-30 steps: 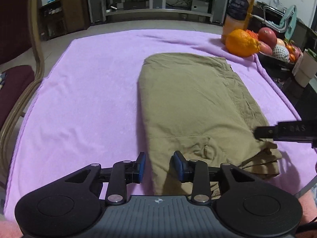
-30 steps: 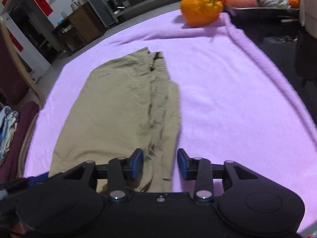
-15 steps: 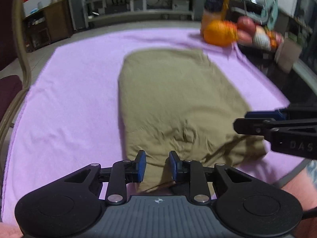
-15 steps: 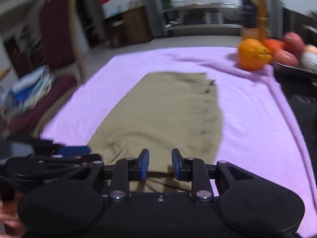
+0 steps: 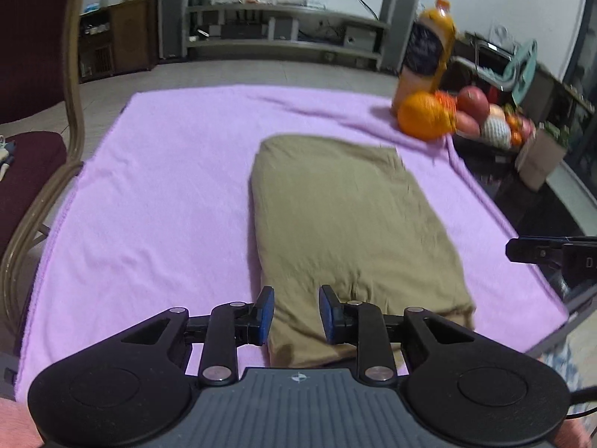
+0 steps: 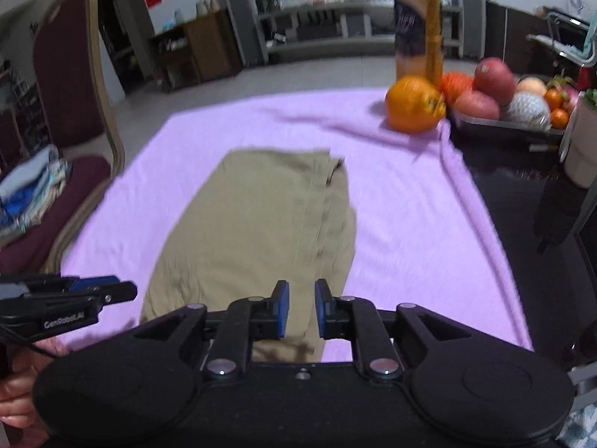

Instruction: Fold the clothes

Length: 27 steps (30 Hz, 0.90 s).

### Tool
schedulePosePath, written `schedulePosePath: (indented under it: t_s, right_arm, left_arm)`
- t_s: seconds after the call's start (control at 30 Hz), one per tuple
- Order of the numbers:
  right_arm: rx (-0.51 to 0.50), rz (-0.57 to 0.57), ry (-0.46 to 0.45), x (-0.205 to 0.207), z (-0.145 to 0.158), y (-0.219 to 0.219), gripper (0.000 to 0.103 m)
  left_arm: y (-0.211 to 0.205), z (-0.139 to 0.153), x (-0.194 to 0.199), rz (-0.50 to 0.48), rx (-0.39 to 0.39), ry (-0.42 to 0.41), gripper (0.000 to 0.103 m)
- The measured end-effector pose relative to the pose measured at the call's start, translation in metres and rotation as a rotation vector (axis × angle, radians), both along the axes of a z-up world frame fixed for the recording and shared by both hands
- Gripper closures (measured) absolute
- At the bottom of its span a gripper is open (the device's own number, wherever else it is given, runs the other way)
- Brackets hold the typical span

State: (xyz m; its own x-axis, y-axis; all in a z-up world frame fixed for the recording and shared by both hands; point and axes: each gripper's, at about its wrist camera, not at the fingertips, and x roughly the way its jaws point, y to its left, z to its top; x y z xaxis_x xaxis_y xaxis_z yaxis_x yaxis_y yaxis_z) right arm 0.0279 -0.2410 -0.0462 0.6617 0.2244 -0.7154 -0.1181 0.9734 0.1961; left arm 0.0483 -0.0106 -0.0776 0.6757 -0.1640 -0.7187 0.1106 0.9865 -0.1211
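Indoor light is dim and even, with soft shadows. Both views show motion blur — worst on the fruit [image 5: 425,119] and bottle [image 6: 418,26]. Fisheye bending curves the edges; corners vignette dark.

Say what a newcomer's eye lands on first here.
The folded khaki garment lies mid-table on the purple blanket, running lengthwise away from both cameras. At the far right corner sit a big orange and a tall juice bottle. The left gripper and right gripper hang at the garment's near edge, jaws open.
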Motion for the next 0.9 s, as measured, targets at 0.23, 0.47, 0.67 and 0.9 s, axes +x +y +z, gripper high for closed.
schedulePosePath:
  t_s: [0.23,0.47,0.67,0.9]
  right_arm:
    - [0.164,-0.008,-0.012,0.045,0.004,-0.008,0.074]
    - [0.518,-0.088,0.149,0.117,-0.062,-0.006,0.082]
    - [0.748,-0.072,0.275,0.170,-0.128,-0.006,0.082]
    - [0.866,-0.273,0.144,0.200,-0.169,-0.052,0.103]
  left_arm:
    - [-0.005,0.000,0.036,-0.019,-0.001,-0.004,0.073]
    - [-0.038,-0.046,0.065,-0.192,0.029,0.002,0.088]
    - [-0.055,-0.060,0.064,-0.282,0.057,-0.026,0.082]
    - [-0.053,-0.062,0.070,-0.291,0.024,-0.016,0.082]
